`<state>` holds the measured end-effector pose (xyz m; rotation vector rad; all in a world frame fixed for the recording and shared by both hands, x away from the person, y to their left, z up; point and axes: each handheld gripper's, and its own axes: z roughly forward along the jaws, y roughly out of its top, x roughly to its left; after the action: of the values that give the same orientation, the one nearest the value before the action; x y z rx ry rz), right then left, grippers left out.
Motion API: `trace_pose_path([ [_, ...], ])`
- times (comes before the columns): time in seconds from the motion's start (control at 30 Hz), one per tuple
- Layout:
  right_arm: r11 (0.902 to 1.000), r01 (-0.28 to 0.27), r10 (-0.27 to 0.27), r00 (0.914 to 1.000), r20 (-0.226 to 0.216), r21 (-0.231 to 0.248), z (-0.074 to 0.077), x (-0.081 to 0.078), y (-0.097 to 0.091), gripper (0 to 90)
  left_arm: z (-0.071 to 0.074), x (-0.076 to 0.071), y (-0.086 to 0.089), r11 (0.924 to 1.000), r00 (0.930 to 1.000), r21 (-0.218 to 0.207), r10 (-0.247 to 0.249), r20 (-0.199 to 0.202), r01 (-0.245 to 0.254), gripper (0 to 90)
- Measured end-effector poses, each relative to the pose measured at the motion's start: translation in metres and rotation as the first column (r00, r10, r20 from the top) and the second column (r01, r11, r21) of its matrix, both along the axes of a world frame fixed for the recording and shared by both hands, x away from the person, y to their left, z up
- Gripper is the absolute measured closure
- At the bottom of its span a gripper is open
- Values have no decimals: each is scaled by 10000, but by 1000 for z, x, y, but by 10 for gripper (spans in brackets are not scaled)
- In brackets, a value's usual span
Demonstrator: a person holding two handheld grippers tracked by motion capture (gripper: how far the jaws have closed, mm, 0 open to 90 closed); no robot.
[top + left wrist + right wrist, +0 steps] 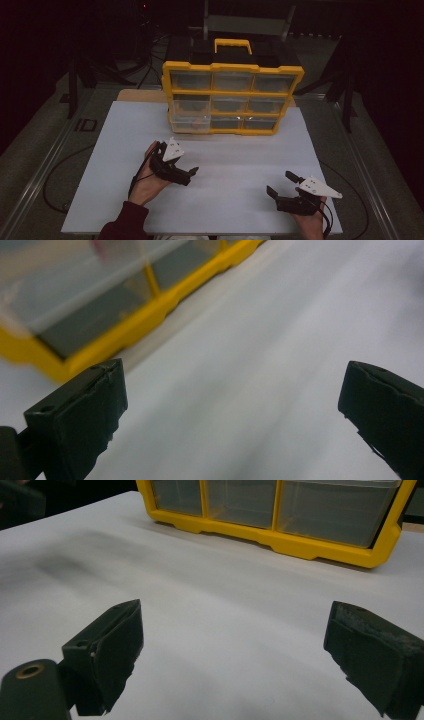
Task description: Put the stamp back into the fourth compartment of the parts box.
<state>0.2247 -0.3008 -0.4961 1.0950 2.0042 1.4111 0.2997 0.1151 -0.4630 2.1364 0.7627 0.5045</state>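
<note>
High view: yellow drawer box (232,97) standing upright at the far edge of the white board (215,165), black-and-yellow handle on top; clear drawers in three rows, lower-left drawer (190,121) seemingly pulled out a little, something small inside, too dim to name.
Left claw (189,173): released, holding nothing, hovering near the box's lower-left corner.
Right claw (283,183): released, holding nothing, near the board's front right, well apart from the box.
Left gripper view: blurred; jaws spread, bare board between, yellow frame (125,337) to upper left.
Right gripper view: sharper; jaws spread, bottom drawers ahead across bare board.
Step, judged: approach, nothing grasped yet.
Next move, likely: left claw to the protruding drawer, a careful pinch on its lip.
</note>
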Motion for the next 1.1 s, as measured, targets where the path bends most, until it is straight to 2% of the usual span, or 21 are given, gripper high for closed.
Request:
trace_pose_path([
  [0.03,10000,-13,13,10000,9,-5,0,0,0,93,-7,-4,5,9999,9999,-24,154,-35,-154,1],
  [0.07,10000,-9,9,10000,3,-5,0,0,0,93,-7,-4,5,9999,9999,-24,154,-35,-154,1],
  [0.13,10000,-21,21,10000,1,-19,0,0,0,93,-20,-14,17,9989,9990,-165,441,-47,-442,1],
  [0.2,10000,-23,23,10000,-6,-13,0,0,0,93,-23,-17,22,9981,9984,-252,554,-64,-555,1],
  [0.23,10000,-30,30,10000,-15,-14,0,0,0,93,-28,-25,33,9957,9967,-449,807,-33,-808,1],
  [0.33,10000,-69,70,10000,16,-32,0,1,1,93,-29,-33,50,9915,9932,-591,1163,80,-1157,1],
  [0.43,9999,-99,99,10000,8,-39,0,0,1,93,-29,-37,57,9894,9920,-766,1249,205,-1230,1],
  [0.47,9999,-112,112,9999,20,-63,0,0,2,93,-29,-43,69,9850,9881,-914,1498,353,-1460,1],
  [0.6,9998,-176,175,9998,-23,-59,0,1,1,93,-31,-52,88,9761,9802,-1177,1903,549,-1829,1],
  [0.7,9998,-200,200,9998,-36,-73,0,1,1,93,-32,-59,98,9680,9696,-1140,2326,753,-2234,1],
  [0.73,9997,-214,213,9998,-47,-68,0,1,1,93,-33,-61,101,9666,9682,-1169,2379,777,-2282,1],
  [0.97,9998,-214,214,9998,-40,-52,1,1,0,93,-30,-74,126,9430,9478,-1659,3058,900,-2885,1],
  [1.1,9996,-269,269,9996,-54,-74,1,1,1,93,-30,-80,135,9339,9377,-1714,3332,987,-3138,1],
])
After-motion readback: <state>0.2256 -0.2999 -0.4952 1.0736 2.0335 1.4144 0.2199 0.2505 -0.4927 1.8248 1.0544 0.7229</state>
